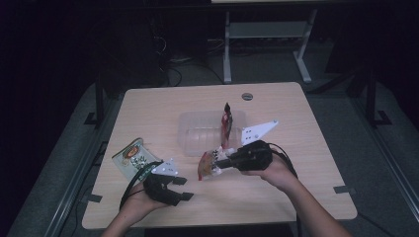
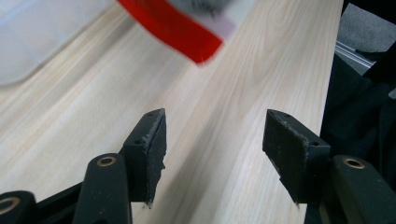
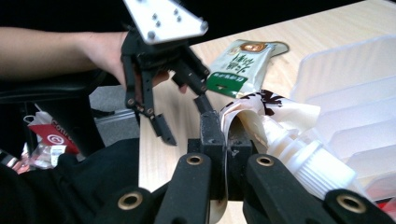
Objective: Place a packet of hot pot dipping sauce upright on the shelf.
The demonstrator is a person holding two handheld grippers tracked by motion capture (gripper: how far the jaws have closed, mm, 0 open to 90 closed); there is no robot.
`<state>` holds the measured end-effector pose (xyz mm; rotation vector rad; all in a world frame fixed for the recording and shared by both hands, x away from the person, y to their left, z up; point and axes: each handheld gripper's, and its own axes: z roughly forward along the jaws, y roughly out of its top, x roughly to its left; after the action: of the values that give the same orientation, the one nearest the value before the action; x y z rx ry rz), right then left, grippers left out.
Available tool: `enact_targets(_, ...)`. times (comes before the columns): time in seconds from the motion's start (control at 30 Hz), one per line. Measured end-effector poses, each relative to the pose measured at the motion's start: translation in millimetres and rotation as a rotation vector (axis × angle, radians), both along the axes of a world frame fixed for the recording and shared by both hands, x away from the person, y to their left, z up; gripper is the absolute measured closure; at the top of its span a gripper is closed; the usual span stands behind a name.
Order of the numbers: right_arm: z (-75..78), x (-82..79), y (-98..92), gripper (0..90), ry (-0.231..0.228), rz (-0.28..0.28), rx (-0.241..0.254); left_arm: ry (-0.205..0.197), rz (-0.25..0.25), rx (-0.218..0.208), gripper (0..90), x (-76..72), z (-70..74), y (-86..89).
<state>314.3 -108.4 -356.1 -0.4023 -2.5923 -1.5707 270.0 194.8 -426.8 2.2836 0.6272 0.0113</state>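
Note:
My right gripper (image 1: 218, 163) is shut on the edge of a cream and red spout pouch (image 1: 204, 168) and holds it just above the table, near the clear plastic tub (image 1: 197, 136). In the right gripper view the jaws (image 3: 227, 136) pinch the pouch's crumpled film (image 3: 261, 109), beside its white screw cap (image 3: 310, 161). My left gripper (image 1: 184, 188) stands open near the front edge, left of the pouch, with nothing between its fingers. In the left gripper view its jaws (image 2: 212, 135) hang over bare wood, and the pouch's red end (image 2: 173, 28) is blurred ahead.
A second dark red pouch (image 1: 227, 122) stands upright inside the tub. A green snack packet (image 1: 130, 155) lies flat at the table's left, behind the left hand. The wooden table (image 1: 276, 197) has bare room at the right and front. Desk legs stand beyond it.

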Motion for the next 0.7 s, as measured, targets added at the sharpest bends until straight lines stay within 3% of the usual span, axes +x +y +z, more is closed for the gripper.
enact_targets(0.43, 25.6, 25.4, 0.7, 89.7, -0.040, -0.044, 0.017, 0.004, -0.002, 0.013, 34.6, 3.7, -4.5, 1.3)
enact_targets(0.7, 35.3, 48.6, 3.5, 89.7, -0.047, -0.076, -0.016, 0.011, -0.018, 0.022, 33.1, 3.0, -6.1, -1.2)
